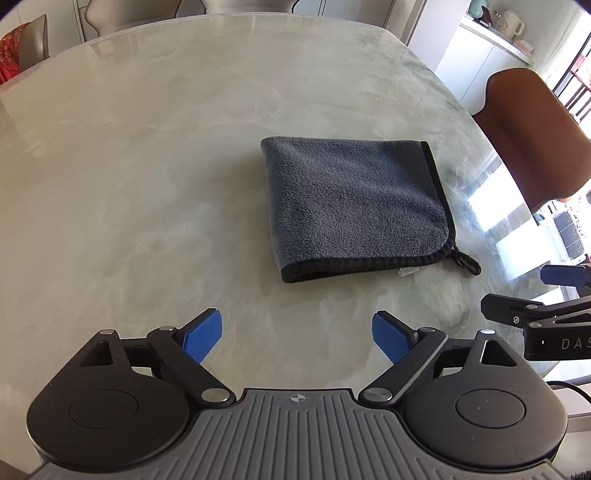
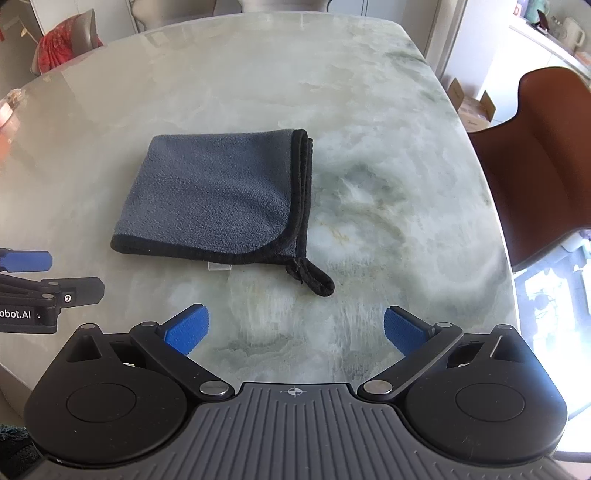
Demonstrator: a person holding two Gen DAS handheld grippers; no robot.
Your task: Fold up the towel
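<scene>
Grey fleece towel (image 1: 354, 206), edged in black, lies folded into a compact rectangle on the marble table (image 1: 147, 166). In the left wrist view it sits right of centre, with its rounded corner toward the lower right of the frame; in the right wrist view the towel (image 2: 210, 195) sits left of centre. A black hanging loop (image 2: 314, 277) trails from the near right corner onto the tabletop, and a small white tag (image 2: 218, 266) peeks out under the near edge.

Left gripper (image 1: 297, 334) occupies the bottom of its own view, blue pads (image 1: 205, 332) spread wide apart with nothing between them, held near the towel's front edge but clear of it. Part of the same tool enters the left edge of the right wrist view. Right gripper (image 2: 295, 330) likewise stands at the bottom of its view, fingers parted and empty, pads (image 2: 402, 330) apart from the cloth and over bare marble; its side also shows at the right edge of the left wrist view.

Brown chair (image 1: 532, 133) stands at the right side of the table. Red cushion (image 2: 59, 44) rests on a chair at upper left. White shelf with a jug (image 1: 511, 22) appears at upper right.
</scene>
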